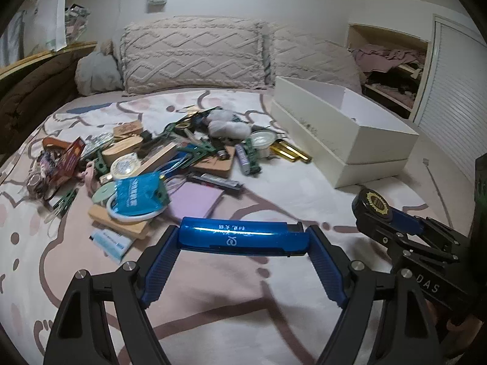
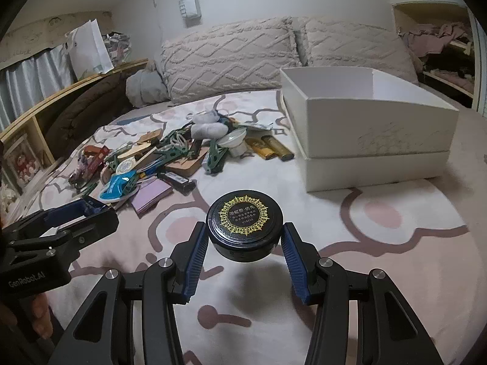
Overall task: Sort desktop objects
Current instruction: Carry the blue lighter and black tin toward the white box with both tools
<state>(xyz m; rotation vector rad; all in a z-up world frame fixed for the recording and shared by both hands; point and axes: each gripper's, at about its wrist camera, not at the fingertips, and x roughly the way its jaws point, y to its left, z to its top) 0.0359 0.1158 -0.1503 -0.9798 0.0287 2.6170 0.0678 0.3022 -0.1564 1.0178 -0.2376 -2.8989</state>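
Two items are lifted clear of the bedspread (image 2: 380, 243): your left gripper (image 1: 242, 237) clamps the blue tube (image 1: 240, 237) endwise, your right gripper (image 2: 245, 237) pinches the black round tin (image 2: 245, 222). Transport step. Next, carry both over the white box (image 2: 380, 115), then release.

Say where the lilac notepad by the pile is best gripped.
Judging by its pose, grip the lilac notepad across its near free corner, coming from the bare bedsheet side; it lies flat, its far edges crowded by the blue pouch and black bar.
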